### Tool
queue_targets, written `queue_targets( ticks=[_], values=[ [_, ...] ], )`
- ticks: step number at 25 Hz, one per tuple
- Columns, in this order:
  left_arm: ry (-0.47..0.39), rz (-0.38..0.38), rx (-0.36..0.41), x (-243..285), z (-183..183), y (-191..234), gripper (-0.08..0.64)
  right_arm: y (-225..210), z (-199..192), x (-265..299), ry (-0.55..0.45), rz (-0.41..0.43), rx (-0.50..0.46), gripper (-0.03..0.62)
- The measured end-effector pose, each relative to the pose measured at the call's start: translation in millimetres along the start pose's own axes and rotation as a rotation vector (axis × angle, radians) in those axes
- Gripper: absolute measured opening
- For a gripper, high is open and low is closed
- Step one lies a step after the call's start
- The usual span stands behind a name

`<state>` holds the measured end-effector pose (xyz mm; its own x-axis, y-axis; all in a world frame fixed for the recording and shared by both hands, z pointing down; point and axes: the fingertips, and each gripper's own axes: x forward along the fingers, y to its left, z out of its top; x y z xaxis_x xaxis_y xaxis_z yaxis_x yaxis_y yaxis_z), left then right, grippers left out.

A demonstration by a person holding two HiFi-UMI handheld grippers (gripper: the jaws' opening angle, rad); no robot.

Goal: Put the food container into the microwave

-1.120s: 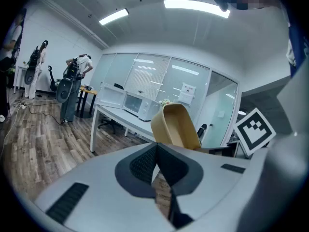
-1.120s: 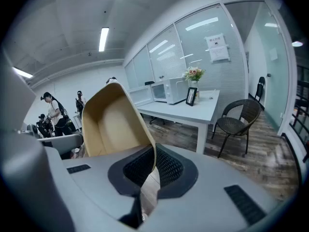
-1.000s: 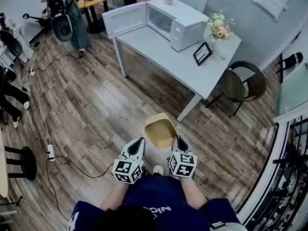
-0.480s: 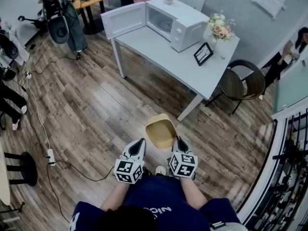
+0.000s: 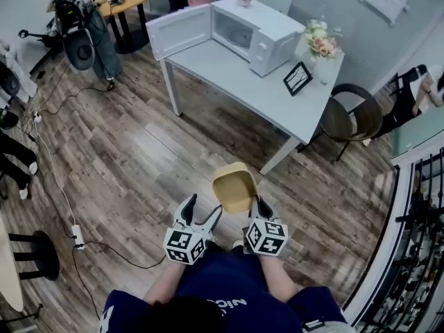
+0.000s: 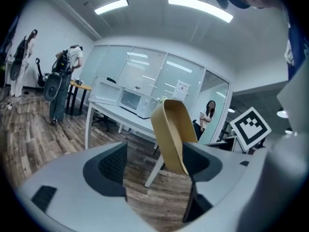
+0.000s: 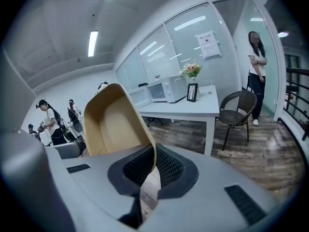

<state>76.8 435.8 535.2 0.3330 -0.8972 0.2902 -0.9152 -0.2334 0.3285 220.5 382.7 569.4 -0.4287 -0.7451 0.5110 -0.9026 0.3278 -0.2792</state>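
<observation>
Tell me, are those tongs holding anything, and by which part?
The right tongs pinch the tan food container by its side wall at the rim. The left tongs have just opened and hold nothing.

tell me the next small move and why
Probably walk the container toward the microwave: the right gripper has its jaws shut on the rim, the left gripper has just opened its jaws and doesn't grip it, and the microwave's door stands open, across the floor.
</observation>
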Motion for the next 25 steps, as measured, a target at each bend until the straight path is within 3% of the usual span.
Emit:
queue_targets(
  ticks=[8,15,20,25],
  values=[
    [-0.001,-0.061,0.084,-7.7,9.0,13.5,0.385,25.1,-5.6,4.0,-0.022,-0.028,-0.010,0.025],
    [0.010,-0.087,0.062,0.9,7.2,15.0,0.387,19.8,-6.5,6.4,-0.010,-0.058,-0.020,0.025],
    [0.033,-0.039,0.058,14.9,6.0,35.8,0.387,22.7,4.9,35.5,-0.005,-0.019,-0.046,0.025],
    [0.019,0.023,0.065,42.4,29.1,65.9,0.387,20.4,27.6,84.6,0.035,-0.012,-0.064,0.025]
  ],
)
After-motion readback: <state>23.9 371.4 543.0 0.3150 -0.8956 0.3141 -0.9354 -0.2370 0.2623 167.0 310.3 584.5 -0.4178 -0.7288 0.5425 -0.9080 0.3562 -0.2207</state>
